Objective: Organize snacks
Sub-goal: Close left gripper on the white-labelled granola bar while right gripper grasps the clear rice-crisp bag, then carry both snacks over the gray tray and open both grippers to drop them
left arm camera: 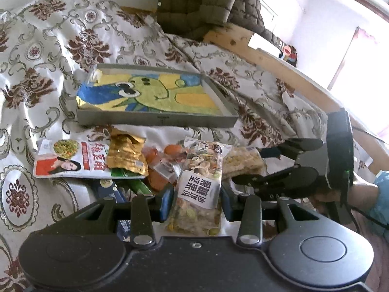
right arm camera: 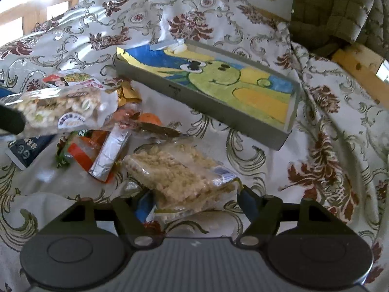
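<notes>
My left gripper (left arm camera: 195, 200) is shut on a clear mixed-nut bar packet (left arm camera: 199, 189) and holds it above the snack pile; the packet also shows in the right wrist view (right arm camera: 60, 112). My right gripper (right arm camera: 194, 204) is open around a pale puffed-rice bar packet (right arm camera: 180, 177) that lies on the cloth; this packet shows in the left wrist view (left arm camera: 243, 163) too, with the right gripper (left arm camera: 245, 165) at it. A grey tray (left arm camera: 158, 119) with a green cartoon liner stands behind the pile, and shows in the right wrist view (right arm camera: 206, 104).
Loose snacks lie on the patterned cloth: a white-and-red green-bean packet (left arm camera: 70, 160), a gold pouch (left arm camera: 126, 155), orange packets (left arm camera: 158, 168), a dark blue packet (right arm camera: 24, 150). A wooden rail (left arm camera: 291, 73) and a quilted olive jacket (left arm camera: 206, 2) stand behind.
</notes>
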Demonstrator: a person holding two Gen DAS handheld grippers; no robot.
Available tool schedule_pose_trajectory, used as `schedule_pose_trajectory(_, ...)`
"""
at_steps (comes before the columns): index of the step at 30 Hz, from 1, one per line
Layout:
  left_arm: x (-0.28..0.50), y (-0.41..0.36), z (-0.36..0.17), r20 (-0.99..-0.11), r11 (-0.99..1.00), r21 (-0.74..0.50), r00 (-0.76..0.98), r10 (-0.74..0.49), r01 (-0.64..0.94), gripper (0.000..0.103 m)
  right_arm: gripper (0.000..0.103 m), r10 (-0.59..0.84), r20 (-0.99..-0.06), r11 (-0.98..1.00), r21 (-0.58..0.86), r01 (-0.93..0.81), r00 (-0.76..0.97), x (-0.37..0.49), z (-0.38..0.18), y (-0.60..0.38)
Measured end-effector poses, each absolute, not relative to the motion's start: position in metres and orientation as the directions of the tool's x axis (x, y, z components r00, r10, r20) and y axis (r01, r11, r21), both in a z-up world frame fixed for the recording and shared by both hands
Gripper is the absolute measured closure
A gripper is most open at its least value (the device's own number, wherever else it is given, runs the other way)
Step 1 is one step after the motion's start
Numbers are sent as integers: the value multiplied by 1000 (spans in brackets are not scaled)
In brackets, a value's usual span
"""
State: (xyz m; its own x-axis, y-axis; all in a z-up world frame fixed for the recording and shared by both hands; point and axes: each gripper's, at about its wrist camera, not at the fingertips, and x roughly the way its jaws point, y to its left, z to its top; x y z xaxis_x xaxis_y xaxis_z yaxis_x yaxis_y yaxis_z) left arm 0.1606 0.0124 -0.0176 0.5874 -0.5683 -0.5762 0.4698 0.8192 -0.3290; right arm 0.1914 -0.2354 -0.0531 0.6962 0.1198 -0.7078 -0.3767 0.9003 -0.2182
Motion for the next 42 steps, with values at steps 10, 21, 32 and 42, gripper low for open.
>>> schedule_pose_trajectory(10, 164, 19, -16, -543, 844, -330, 647, -536, 422, 60, 27, 125, -639, 899, -251, -359, 759, 181, -36, -235)
schedule_pose_trajectory(21, 172, 27, -9, -486, 888, -318, 746, -454, 333, 60, 27, 194, -555, 920, -185, -347, 809, 165, -12, -242)
schedule_pose_trajectory(32, 201, 23, -7, -440, 917, -309, 817, -373, 252, 60, 27, 198, -460, 956, -105, -275, 866, 196, -9, -240)
schedule_pose_trajectory(42, 249, -2, -15, -423, 923, -295, 833, -357, 246, 60, 27, 175, -434, 973, -60, -223, 883, 233, -18, -246)
